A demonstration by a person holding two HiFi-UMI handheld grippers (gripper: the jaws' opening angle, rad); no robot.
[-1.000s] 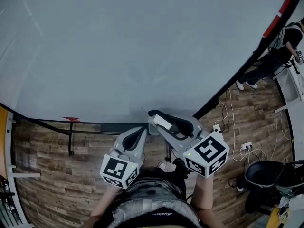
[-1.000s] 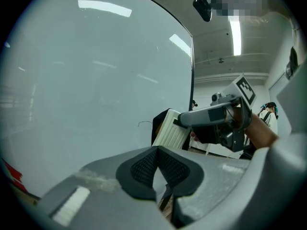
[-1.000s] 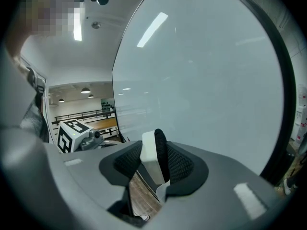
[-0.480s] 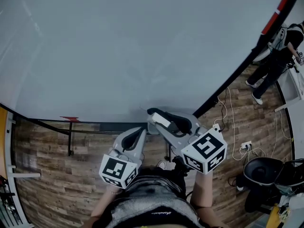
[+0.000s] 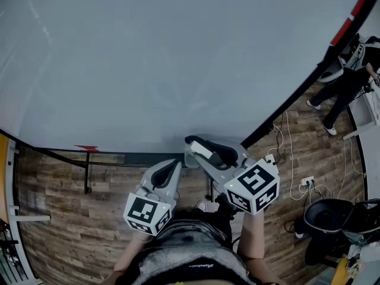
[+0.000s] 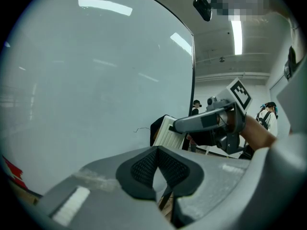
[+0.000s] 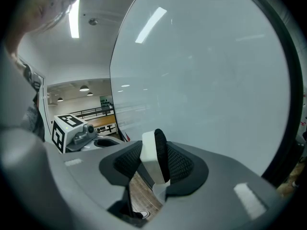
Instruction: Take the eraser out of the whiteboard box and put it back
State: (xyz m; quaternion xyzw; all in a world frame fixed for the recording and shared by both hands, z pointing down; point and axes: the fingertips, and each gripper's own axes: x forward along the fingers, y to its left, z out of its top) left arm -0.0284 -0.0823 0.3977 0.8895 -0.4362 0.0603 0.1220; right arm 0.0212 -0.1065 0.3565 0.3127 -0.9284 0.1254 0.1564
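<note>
Barely shifted since a second ago, the eraser [image 7: 149, 158] is clamped in the right gripper [image 7: 154, 153], near the whiteboard [image 5: 178, 58]; the left gripper [image 6: 157, 169], just beside it, is closed on nothing.

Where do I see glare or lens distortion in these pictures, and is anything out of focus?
Left gripper view: ceiling lamps glare as bright streaks on the whiteboard, and the corners are black. Right gripper view: one streak too; the eraser looks sharp between the jaws. Head view: the fisheye bends the board's black frame.
</note>
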